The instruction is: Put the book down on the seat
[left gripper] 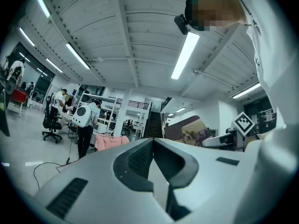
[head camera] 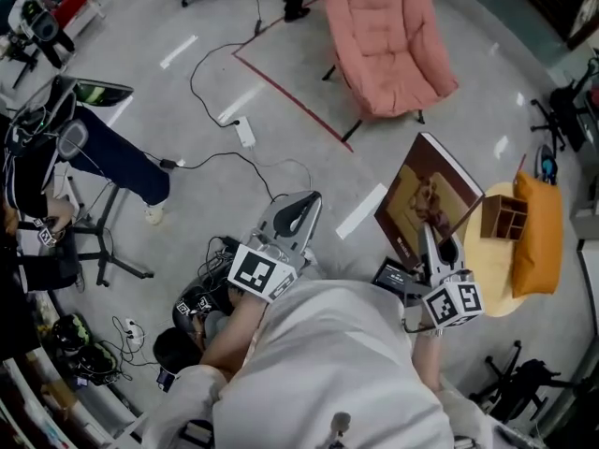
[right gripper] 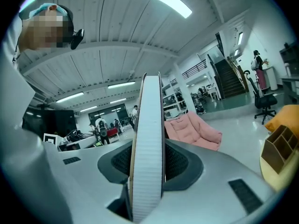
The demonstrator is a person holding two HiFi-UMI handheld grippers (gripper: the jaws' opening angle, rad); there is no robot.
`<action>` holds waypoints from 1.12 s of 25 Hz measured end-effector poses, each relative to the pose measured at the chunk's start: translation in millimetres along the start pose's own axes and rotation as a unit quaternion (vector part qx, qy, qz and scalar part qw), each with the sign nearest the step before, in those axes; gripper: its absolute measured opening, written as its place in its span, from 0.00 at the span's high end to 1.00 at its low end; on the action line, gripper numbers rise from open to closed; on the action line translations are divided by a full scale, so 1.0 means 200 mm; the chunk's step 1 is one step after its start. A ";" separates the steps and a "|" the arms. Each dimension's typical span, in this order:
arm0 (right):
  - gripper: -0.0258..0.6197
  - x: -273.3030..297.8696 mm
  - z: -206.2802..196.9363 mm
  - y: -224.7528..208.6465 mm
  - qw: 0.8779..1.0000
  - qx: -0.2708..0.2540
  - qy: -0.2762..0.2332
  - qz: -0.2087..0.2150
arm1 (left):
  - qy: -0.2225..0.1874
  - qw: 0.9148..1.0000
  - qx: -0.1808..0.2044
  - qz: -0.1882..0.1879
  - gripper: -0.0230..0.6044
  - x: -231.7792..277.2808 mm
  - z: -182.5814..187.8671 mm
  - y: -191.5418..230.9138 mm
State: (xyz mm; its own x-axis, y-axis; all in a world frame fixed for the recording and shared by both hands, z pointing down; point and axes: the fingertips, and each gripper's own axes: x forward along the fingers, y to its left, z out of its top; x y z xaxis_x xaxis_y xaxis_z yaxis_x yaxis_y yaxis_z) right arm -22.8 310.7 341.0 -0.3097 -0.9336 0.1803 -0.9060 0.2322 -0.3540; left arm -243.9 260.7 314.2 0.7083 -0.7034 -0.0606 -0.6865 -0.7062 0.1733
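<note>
- Right gripper [head camera: 436, 235]: both jaws pinch the book [head camera: 426, 195] by its lower edge. In the right gripper view the ribbed page edge [right gripper: 147, 157] fills the gap between the 2 jaws, with the pads hard against both covers.
- Book: rises away from the right gripper's jaws and leans a little. Its brown picture cover faces the head camera. It is in the air, clear of floor and furniture.
- Left gripper [head camera: 301, 211]: jaws pressed together with nothing between them (the left gripper view shows the tips [left gripper: 152, 141] meeting in a point). It is held beside the right gripper, well apart from the book.
- Chair [head camera: 388, 45]: pink and padded, with a bare seat. It stands ahead of the right gripper and well apart from the book. In the right gripper view it appears just right of the page edge [right gripper: 191, 129].
- Table [head camera: 487, 293]: round, wood-coloured, just to the right of the right gripper. It carries 1 wooden organizer [head camera: 505, 215] and 1 orange cushion [head camera: 538, 237].
- Floor ahead of the left gripper: 1 power strip [head camera: 245, 132] with black cable trailing from it.
- Far to the left of the left gripper: a seated person's leg [head camera: 126, 162] in dark trousers.
</note>
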 end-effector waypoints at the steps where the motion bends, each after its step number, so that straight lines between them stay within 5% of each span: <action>1: 0.72 0.04 0.00 0.01 1.000 0.001 0.001 0.000 | -0.004 1.000 -0.003 0.002 0.95 0.01 0.01 0.04; 15: 0.72 0.68 0.06 -0.09 0.999 0.011 0.023 0.029 | 0.012 0.999 -0.003 0.039 0.95 0.28 0.00 0.49; 28: 0.72 1.39 0.33 -0.47 0.998 0.023 0.027 0.049 | 0.008 0.999 -0.006 0.039 0.95 1.02 0.08 0.87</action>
State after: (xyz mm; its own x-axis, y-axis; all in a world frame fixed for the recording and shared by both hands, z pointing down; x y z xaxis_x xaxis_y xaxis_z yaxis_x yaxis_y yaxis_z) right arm -4.2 12.0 364.7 -0.4132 -0.8902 0.1918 -0.8564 0.3083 -0.4142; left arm -221.6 -6.3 316.9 0.6558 -0.7543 -0.0307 -0.7375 -0.6488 0.1877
